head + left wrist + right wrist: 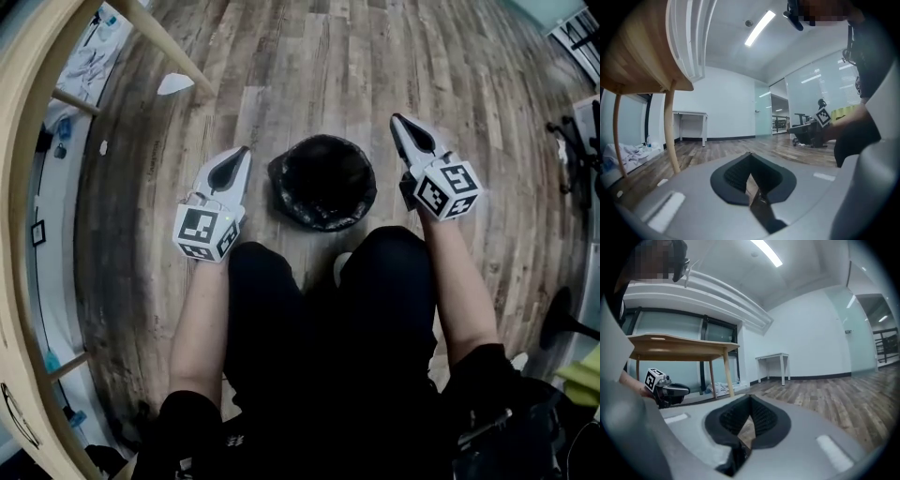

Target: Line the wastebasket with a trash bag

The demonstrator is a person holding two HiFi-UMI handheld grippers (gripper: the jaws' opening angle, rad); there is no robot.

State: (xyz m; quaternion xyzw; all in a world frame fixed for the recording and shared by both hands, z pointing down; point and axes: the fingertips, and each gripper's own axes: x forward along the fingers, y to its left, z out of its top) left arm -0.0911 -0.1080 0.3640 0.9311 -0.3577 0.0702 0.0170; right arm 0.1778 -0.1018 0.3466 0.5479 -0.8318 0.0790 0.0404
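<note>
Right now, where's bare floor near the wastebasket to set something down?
Bare floor beyond the wastebasket, toward the head view's top, and right of the right gripper. Left is tighter: left gripper, then table leg and a white scrap. Near side is crowded by the person's knees.

You hold your left gripper and right gripper out in front of you, one on each side. Both point roughly level, jaws pressed together with nothing between them, and your forearms are bare.

No words or numbers can be read anywhere. The left cube and right cube bear only square black-and-white code patterns.
</note>
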